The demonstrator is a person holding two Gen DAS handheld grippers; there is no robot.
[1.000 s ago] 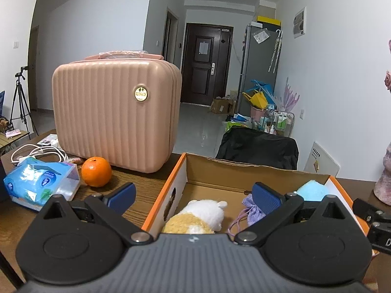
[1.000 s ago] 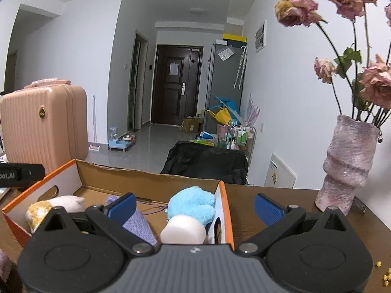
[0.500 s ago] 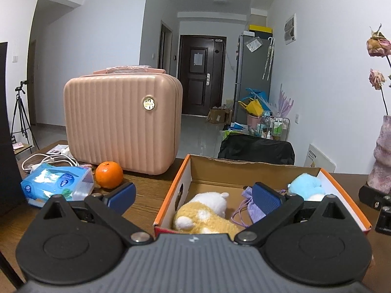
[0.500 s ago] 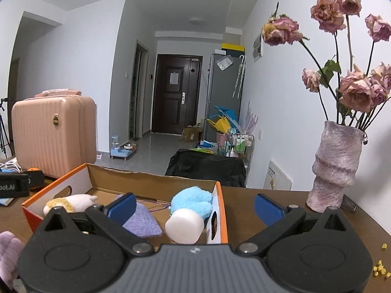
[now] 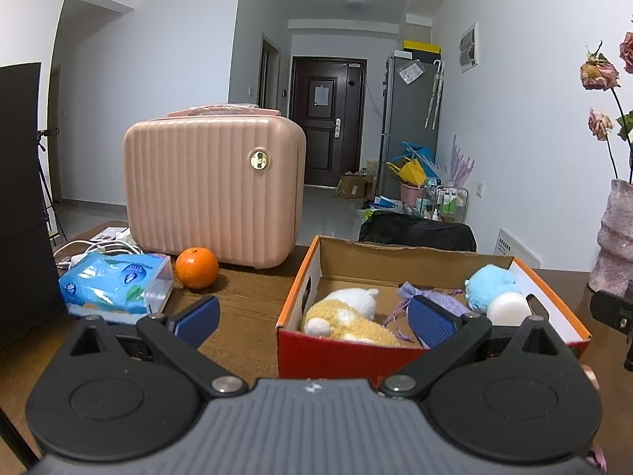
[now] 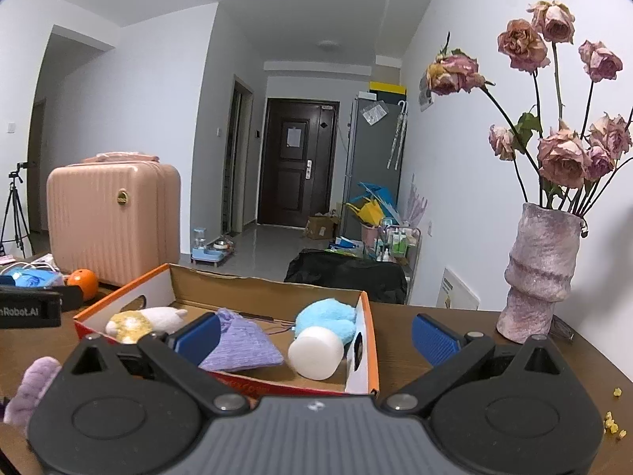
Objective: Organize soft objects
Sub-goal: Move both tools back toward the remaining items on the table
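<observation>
Left gripper (image 5: 312, 318) wide open, empty, short of the box's (image 5: 356, 350) near wall; right gripper (image 6: 314, 334) likewise spread, empty; plush toy (image 5: 348, 312), purple pouch (image 6: 237, 342), blue plush (image 6: 326, 316) inside the box; bare worktop (image 6: 443, 320) between box and vase (image 6: 540, 273).

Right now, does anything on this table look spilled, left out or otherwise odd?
Two things. Yellow crumbs lie scattered on the wooden table near its right edge, like a small spill. A purple plush sits outside the orange cardboard box, while the other soft toys lie inside it.
</observation>
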